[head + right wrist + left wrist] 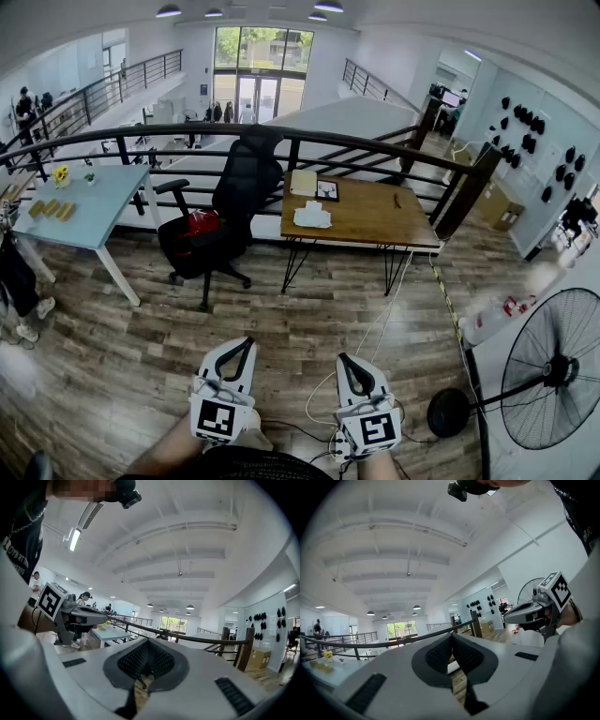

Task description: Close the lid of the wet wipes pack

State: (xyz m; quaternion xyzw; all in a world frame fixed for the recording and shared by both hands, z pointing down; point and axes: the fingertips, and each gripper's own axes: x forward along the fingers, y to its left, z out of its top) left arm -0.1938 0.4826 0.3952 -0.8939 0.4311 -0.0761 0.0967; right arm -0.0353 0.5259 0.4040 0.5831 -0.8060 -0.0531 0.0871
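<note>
The left hand-held gripper and the right hand-held gripper are held side by side low over the wooden floor, both pointing level toward the room. In its own view, the left one's ribbed pads meet at the tip with nothing between them. The right one's jaws are likewise pressed together and empty. The wet wipes pack lies well apart from both, across a stretch of floor, on a wooden bench that stands against a dark railing. The pack is white and sits near the bench's front left corner. It is too small here to tell how its lid stands or what shows inside. Behind the pack, at the far left corner, lies a pale sheet or pad, with a dark framed item just beside it. A small dark object rests toward the right end. Left of the bench stands a black office chair with something red on its seat. Farther left is a pale blue bench carrying yellow items and a small flower pot. A black standing fan is at the right edge.
</note>
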